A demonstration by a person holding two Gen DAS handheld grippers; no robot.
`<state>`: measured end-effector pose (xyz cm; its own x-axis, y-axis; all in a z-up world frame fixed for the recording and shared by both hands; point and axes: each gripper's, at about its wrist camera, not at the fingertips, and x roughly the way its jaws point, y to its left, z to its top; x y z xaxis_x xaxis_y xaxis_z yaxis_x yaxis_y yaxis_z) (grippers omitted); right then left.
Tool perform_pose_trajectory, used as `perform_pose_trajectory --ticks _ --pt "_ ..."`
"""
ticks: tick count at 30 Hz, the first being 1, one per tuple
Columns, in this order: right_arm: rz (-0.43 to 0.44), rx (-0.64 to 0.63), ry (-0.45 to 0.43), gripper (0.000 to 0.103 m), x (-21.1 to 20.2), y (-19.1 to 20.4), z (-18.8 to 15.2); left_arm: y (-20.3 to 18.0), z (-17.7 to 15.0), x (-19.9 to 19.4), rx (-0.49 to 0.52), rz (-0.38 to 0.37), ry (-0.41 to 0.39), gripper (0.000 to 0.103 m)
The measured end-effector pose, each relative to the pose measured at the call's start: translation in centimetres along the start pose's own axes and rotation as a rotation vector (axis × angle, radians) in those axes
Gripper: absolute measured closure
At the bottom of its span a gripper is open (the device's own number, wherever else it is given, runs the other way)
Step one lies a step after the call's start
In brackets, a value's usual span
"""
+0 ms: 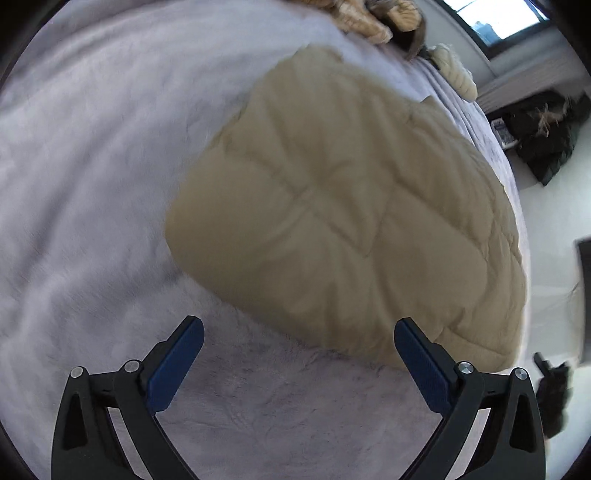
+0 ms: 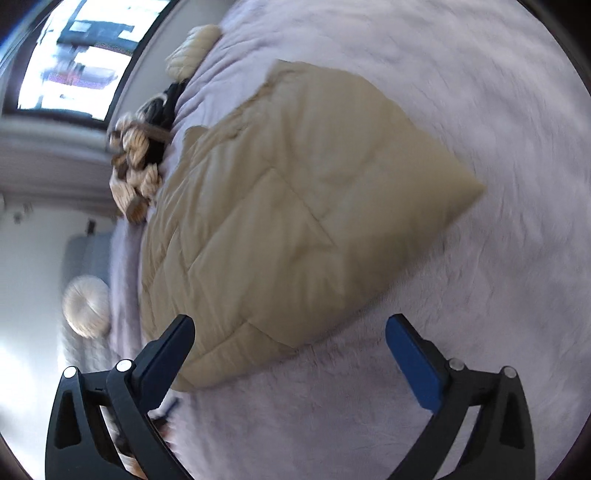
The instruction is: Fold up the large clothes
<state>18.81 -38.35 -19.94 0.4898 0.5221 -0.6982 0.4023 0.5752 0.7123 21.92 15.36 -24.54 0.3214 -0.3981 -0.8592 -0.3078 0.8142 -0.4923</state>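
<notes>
Beige quilted coat (image 1: 343, 206) lies folded on the lilac bedspread (image 1: 92, 184), one window (image 1: 495, 18) beyond; left gripper (image 1: 299, 332) and right gripper (image 2: 290, 328) both gape wide, empty.

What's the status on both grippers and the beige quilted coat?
Left gripper open, empty. Right gripper open, empty. Beige quilted coat folded on lilac blanket. Nothing in the way.

The folded quilted garment (image 1: 343, 206) lies on the bed (image 1: 92, 166). Left claw (image 1: 299, 343) hovers at its 6 o'clock edge. A heap of clothes (image 2: 136, 166) sits at the bed's 10 o'clock in the right wrist view.
</notes>
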Motion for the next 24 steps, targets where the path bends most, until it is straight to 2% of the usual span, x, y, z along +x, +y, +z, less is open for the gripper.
perform_pose_trajectory --ticks 3,5,10,14,19,20,21,22,23,24 --pt "0.069 0.046 0.009 0.000 0.8 -0.9 0.3 1.4 0.3 0.9 -0.104 -0.123 0.001 0.000" --pt "0.093 0.066 0.004 0.000 1.4 -1.4 0.6 1.4 0.6 1.3 -0.128 -0.168 -0.022 0.000" --pt "0.222 0.152 0.014 0.000 4.0 -2.8 1.1 0.2 1.8 2.7 -0.099 -0.166 -0.061 0.000" --pt "0.264 0.192 0.028 0.000 6.8 -3.3 1.6 0.3 2.7 3.8 -0.149 -0.179 -0.090 0.000" --pt "0.284 0.207 -0.011 0.000 8.4 -2.8 2.2 0.4 3.2 4.4 -0.158 -0.170 -0.114 0.001" --pt "0.286 0.210 -0.014 0.000 8.5 -2.8 2.2 0.4 3.2 4.2 -0.155 -0.169 -0.124 0.010" --pt "0.285 0.214 -0.015 0.000 8.4 -2.9 2.0 0.5 3.2 4.0 -0.153 -0.166 -0.134 0.015" --pt "0.285 0.217 -0.013 0.001 8.3 -3.0 1.9 0.4 3.2 3.8 -0.150 -0.164 -0.138 0.026" --pt "0.281 0.221 -0.011 0.003 8.3 -3.0 1.9 0.4 3.2 3.5 -0.142 -0.173 -0.143 0.040" --pt "0.266 0.227 -0.008 0.010 8.2 -3.0 1.8 0.3 3.3 3.2 -0.127 -0.183 -0.147 0.047"
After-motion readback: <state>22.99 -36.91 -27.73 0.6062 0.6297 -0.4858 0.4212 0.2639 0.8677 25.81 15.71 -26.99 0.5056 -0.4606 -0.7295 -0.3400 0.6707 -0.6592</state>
